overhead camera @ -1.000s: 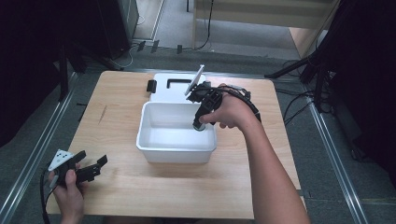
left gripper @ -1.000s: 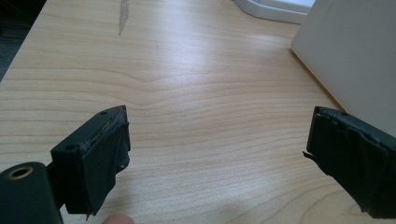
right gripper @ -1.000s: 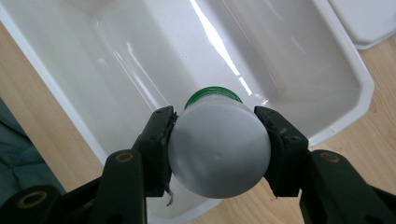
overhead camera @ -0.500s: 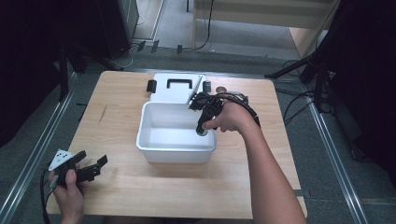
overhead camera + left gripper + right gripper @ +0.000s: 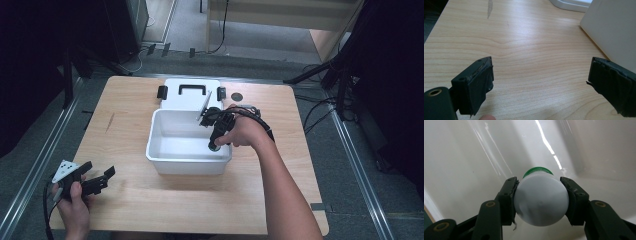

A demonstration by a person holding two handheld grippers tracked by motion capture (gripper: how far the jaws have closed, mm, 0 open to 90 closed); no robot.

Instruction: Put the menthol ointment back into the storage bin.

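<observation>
The small white plastic bottle with a green cap (image 5: 541, 199) sits squeezed between the right gripper's (image 5: 541, 201) jaws, low inside the white plastic tub (image 5: 165, 150), near its right wall. The left gripper (image 5: 540, 82) hangs wide apart above bare wooden table (image 5: 524, 45), beside the tub.

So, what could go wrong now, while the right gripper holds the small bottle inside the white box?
The right gripper clamps the white bottle only on its rounded sides, so it might slip or twist out. The bottle's green cap points at the white box wall, close by; pushing further may knock it there. The left gripper rests open, apart from the box, so nothing steadies the box if it gets pushed.
</observation>
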